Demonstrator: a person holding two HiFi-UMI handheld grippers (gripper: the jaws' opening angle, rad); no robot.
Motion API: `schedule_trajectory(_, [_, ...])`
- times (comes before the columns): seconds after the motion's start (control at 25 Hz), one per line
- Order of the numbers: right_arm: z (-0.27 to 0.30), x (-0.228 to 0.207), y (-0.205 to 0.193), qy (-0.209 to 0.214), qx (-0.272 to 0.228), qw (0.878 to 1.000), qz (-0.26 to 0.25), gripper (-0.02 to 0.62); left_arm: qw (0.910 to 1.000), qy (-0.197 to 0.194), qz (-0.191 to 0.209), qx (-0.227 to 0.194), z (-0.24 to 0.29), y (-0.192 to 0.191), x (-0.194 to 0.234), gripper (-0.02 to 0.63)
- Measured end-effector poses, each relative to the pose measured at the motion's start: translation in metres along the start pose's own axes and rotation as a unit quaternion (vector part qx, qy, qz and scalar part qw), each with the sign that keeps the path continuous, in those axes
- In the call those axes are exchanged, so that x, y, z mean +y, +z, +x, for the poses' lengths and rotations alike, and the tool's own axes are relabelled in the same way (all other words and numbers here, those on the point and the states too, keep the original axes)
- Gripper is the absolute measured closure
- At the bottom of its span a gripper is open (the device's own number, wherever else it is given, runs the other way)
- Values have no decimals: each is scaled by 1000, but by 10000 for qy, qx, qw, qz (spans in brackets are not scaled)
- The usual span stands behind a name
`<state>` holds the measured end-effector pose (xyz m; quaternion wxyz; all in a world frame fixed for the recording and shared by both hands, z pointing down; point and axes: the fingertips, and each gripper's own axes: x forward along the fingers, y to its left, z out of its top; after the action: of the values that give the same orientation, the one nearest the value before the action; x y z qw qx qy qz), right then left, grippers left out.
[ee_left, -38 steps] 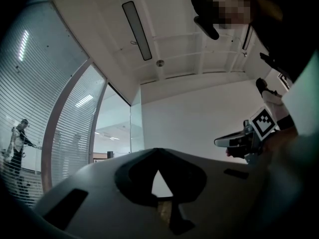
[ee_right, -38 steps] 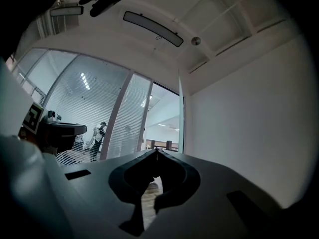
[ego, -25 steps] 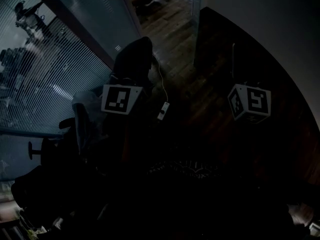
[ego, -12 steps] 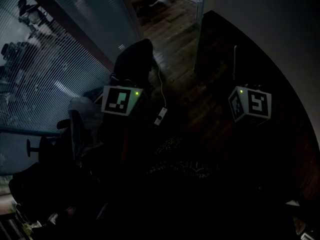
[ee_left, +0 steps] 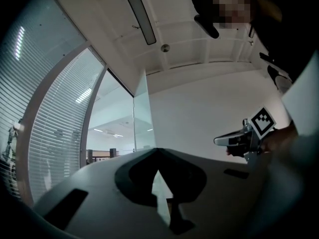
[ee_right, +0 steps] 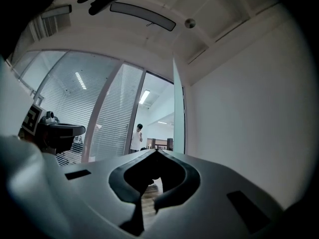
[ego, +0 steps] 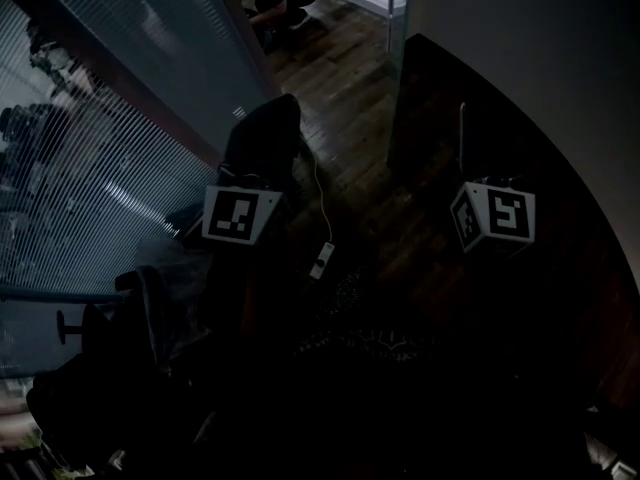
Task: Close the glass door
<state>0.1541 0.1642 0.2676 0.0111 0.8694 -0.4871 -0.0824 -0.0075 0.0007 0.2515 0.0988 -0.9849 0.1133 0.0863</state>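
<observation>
Checking both gripper views first: the left gripper (ee_left: 158,150) has its jaws pressed together, tips meeting, with nothing clamped between them. It's the same for the right gripper (ee_right: 157,152), jaws together and empty, with only a bit of floor showing through the slot below the tips.

The glass door (ee_right: 178,116) is up ahead of both grippers, standing open and seen almost edge-on. It sits right beside the white wall (ee_right: 239,108) on its right, with the open doorway on its left. Neither gripper touches it and both are well apart from it. In the left gripper view it's the pale upright pane just above the jaw tips, and the other gripper pokes in from the right edge, held in a hand.

The head view is really dark. The two grippers hang side by side over a dark wooden floor (ego: 345,88), apart from each other. A thin cable (ego: 321,183) runs along the floor between them to a small white block (ego: 322,259), maybe a power strip, but it's too dim to be sure. A dark chair (ego: 265,128) stands just beyond the left gripper, and striped blinds (ego: 100,158) fill the left side.

A person (ee_right: 136,136) stands far off past the doorway, and a long ceiling light (ee_left: 140,13) runs overhead.
</observation>
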Motion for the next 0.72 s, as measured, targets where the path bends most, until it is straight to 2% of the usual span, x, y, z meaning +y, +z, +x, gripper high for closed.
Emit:
schedule_trajectory(0.32, [72, -15, -1, -226, -95, 9997, -73, 592, 9997, -114, 61, -190, 64, -8, 50, 604])
schedule_trajectory(0.72, [136, -31, -15, -374, -48, 9993, -64, 592, 9992, -345, 7, -195, 126, -29, 76, 604])
